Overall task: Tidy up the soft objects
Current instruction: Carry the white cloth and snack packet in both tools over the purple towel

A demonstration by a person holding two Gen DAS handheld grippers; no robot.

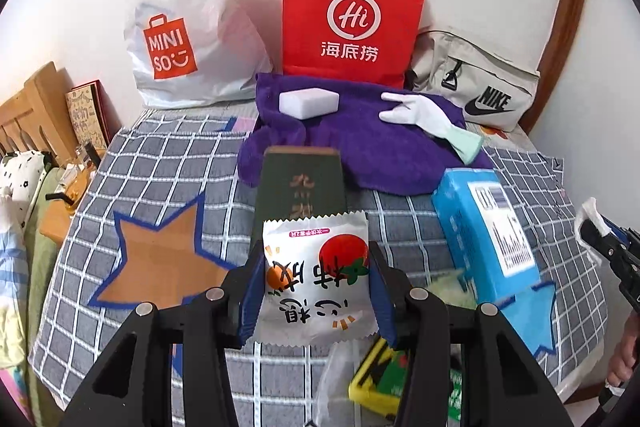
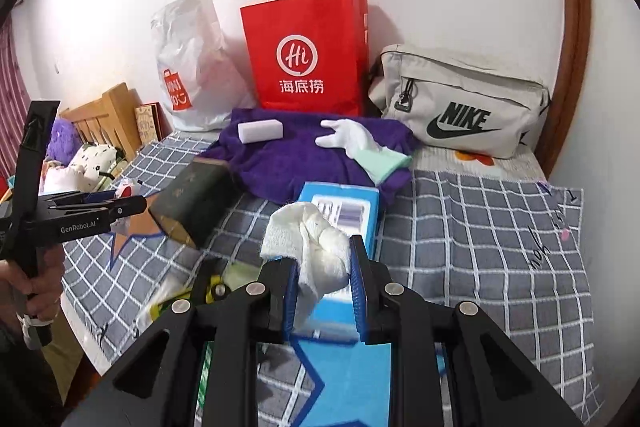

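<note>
My left gripper [image 1: 316,267] clamps a snack packet [image 1: 316,279], my right gripper [image 2: 324,267] a white cloth [image 2: 316,247], both above the bed [image 2: 480,227]; sponge [image 1: 309,101] and glove [image 1: 416,111] already lie on the towel [image 1: 352,151], so I judge it about half done

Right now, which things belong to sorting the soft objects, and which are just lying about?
Job: snack packet in left jaws; white cloth in right jaws; purple towel, sponge, glove.

Lying about: green book, blue box, red bag, grey bag.
</note>
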